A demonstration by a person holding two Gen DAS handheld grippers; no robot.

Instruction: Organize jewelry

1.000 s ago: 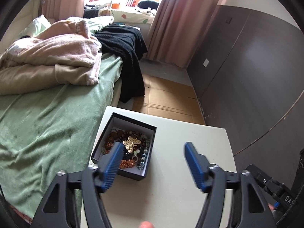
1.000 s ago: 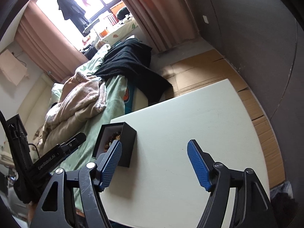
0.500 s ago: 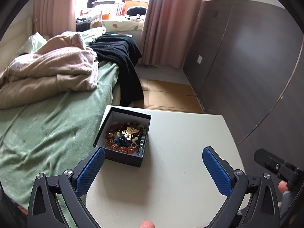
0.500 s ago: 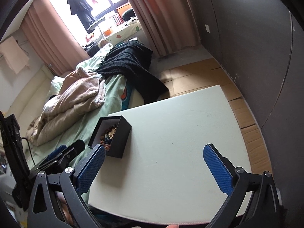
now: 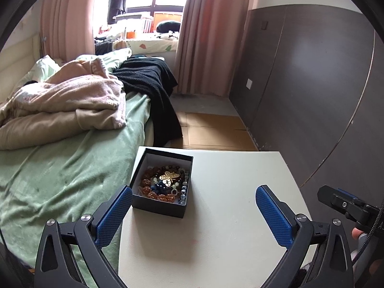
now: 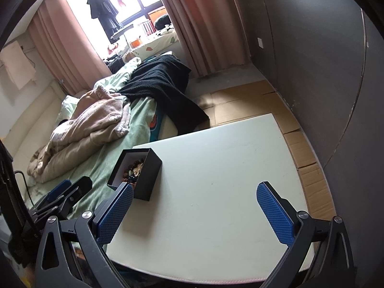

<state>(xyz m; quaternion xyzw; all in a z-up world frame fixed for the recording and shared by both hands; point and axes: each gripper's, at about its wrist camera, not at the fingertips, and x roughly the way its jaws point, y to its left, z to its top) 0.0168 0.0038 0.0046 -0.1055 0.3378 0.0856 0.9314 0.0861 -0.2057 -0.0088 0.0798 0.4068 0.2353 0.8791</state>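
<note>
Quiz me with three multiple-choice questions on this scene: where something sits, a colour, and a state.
1. Where is the box?
A. on the bed
B. at the table's edge beside the bed
C. on the floor

2. What colour is the butterfly piece on the beads?
A. gold
B. red
C. green

3. How is the box?
A. lidded
B. tipped over
C. open, holding jewelry

Answers: 1 B, it stands on the table at the edge next to the bed; 2 A, it looks golden; 3 C, no lid covers it and the beads show inside.
</note>
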